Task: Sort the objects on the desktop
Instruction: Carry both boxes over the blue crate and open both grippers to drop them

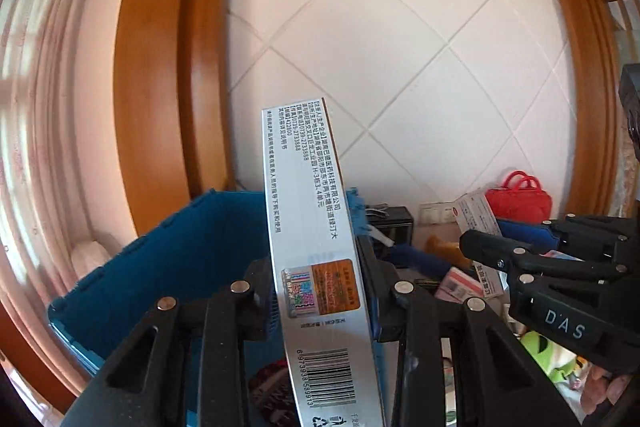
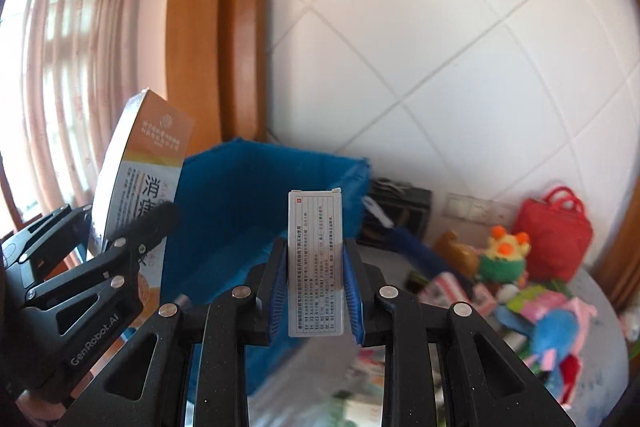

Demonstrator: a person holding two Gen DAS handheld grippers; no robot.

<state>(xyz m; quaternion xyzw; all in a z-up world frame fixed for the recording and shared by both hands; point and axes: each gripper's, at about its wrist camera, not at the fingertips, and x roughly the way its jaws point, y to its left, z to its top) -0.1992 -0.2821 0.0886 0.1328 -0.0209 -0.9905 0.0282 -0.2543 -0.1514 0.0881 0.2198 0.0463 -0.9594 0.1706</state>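
Note:
My left gripper (image 1: 318,267) is shut on a large flat white and orange medicine box (image 1: 312,235), held upright above the blue storage bin (image 1: 192,251). The same box (image 2: 140,179) and left gripper (image 2: 156,223) show at the left of the right wrist view. My right gripper (image 2: 316,259) is shut on a small white medicine box (image 2: 316,263), held upright in front of the blue bin (image 2: 256,195). In the left wrist view the right gripper (image 1: 480,247) shows at the right with its small box (image 1: 476,215).
A table (image 2: 600,311) at the right holds several toys, boxes and plush items, among them a green and orange plush (image 2: 502,259), a red bag (image 2: 554,239) and a black box (image 2: 400,215). White tiled wall behind, wooden frame and curtain at left.

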